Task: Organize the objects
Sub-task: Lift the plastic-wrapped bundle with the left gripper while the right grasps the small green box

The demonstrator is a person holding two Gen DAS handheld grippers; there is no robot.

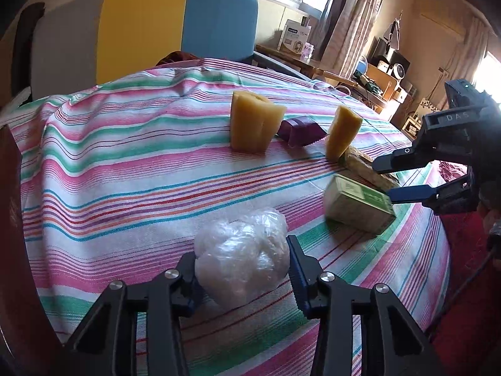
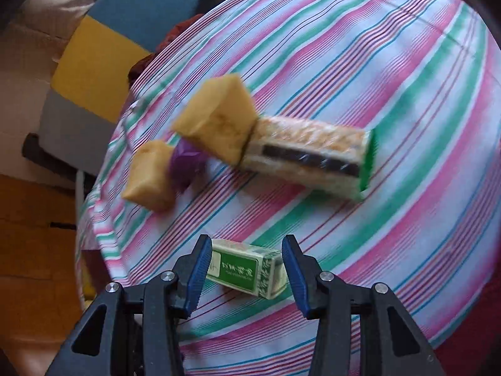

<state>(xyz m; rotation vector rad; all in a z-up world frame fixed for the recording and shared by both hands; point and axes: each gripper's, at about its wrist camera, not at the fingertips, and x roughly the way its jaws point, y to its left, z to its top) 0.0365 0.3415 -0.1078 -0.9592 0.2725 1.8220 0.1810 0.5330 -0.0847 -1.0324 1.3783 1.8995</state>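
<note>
A crumpled clear plastic bag (image 1: 244,269) lies on the striped tablecloth (image 1: 125,156). My left gripper (image 1: 240,249) is shut on the bag, with a pad pressing each side. A small green and white box (image 1: 357,203) lies flat to the right. My right gripper (image 1: 383,179) hovers at its right end, and the lower fingertip is over the box's corner. In the right wrist view the box (image 2: 247,269) shows below the open right gripper (image 2: 247,238) and is not pinched. Farther back stand two yellow wedge blocks (image 1: 255,122) (image 1: 341,133), with a purple piece (image 1: 297,131) between them.
A wrapped cracker pack (image 2: 310,153) with a green end lies against the nearer yellow block (image 2: 219,125). A yellow and blue chair back (image 1: 175,25) stands behind the table. A cluttered desk (image 1: 385,69) and curtains fill the far right. The cloth drops off at the table's edges.
</note>
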